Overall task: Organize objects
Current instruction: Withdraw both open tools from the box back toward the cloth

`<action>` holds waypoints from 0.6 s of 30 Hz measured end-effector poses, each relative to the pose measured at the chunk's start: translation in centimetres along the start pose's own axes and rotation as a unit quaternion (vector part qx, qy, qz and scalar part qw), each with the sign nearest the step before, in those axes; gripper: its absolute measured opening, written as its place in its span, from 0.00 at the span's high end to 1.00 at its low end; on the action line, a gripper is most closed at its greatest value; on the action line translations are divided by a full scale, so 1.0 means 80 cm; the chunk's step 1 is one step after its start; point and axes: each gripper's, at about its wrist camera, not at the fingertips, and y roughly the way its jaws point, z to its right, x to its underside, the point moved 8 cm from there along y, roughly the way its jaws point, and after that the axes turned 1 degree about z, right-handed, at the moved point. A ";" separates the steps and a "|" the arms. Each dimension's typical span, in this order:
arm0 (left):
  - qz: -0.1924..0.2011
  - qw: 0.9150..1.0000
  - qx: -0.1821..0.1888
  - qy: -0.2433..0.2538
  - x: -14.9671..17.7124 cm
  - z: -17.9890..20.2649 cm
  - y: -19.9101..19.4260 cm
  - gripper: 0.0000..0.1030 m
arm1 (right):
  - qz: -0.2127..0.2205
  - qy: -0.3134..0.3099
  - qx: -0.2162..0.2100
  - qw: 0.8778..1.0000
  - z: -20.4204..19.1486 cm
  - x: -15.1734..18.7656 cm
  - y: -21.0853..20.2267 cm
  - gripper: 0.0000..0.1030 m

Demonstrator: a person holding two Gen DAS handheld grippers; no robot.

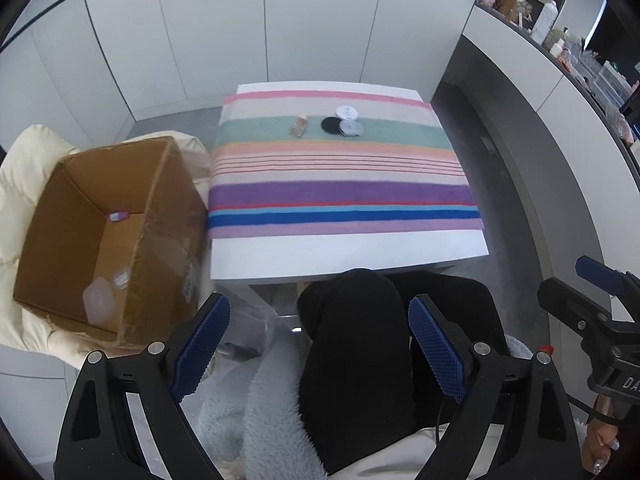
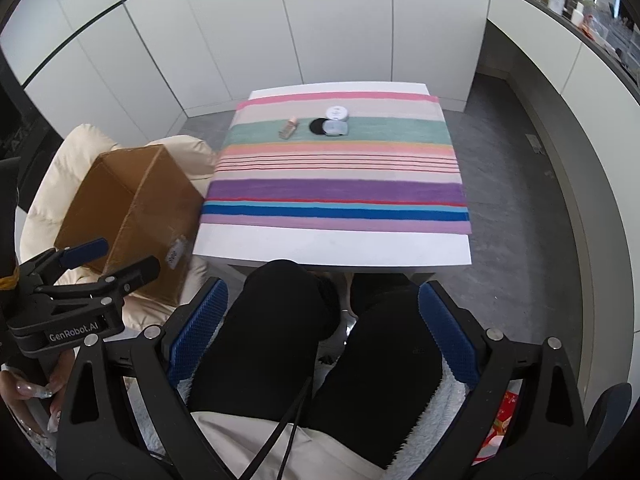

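Tongs, both left and right, hang spread and empty over our lap, since the bottle sits far across the bench.

You're looking at a matt, woven striped cloth on a smooth white table. The cardboard box is dull brown paperboard. Your gripper pads are ridged blue rubber on matt black plastic.
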 end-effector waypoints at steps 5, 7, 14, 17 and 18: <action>0.007 1.000 0.003 -0.015 -0.019 -0.003 0.015 0.11 | -0.011 0.006 0.023 1.000 0.021 -0.005 0.026 0.05; 0.008 1.000 0.002 -0.022 -0.026 -0.006 0.022 0.11 | -0.018 0.011 0.023 1.000 0.030 -0.008 0.038 0.05; 0.003 0.999 -0.032 -0.026 -0.060 -0.028 0.074 0.11 | -0.021 0.009 0.031 0.999 0.047 -0.037 0.085 0.05; 0.003 0.998 -0.046 -0.030 -0.081 -0.038 0.102 0.11 | -0.020 0.013 0.030 0.999 0.053 -0.057 0.109 0.05; 0.005 0.998 -0.047 -0.032 -0.088 -0.041 0.109 0.11 | -0.021 0.015 0.031 0.999 0.057 -0.065 0.119 0.05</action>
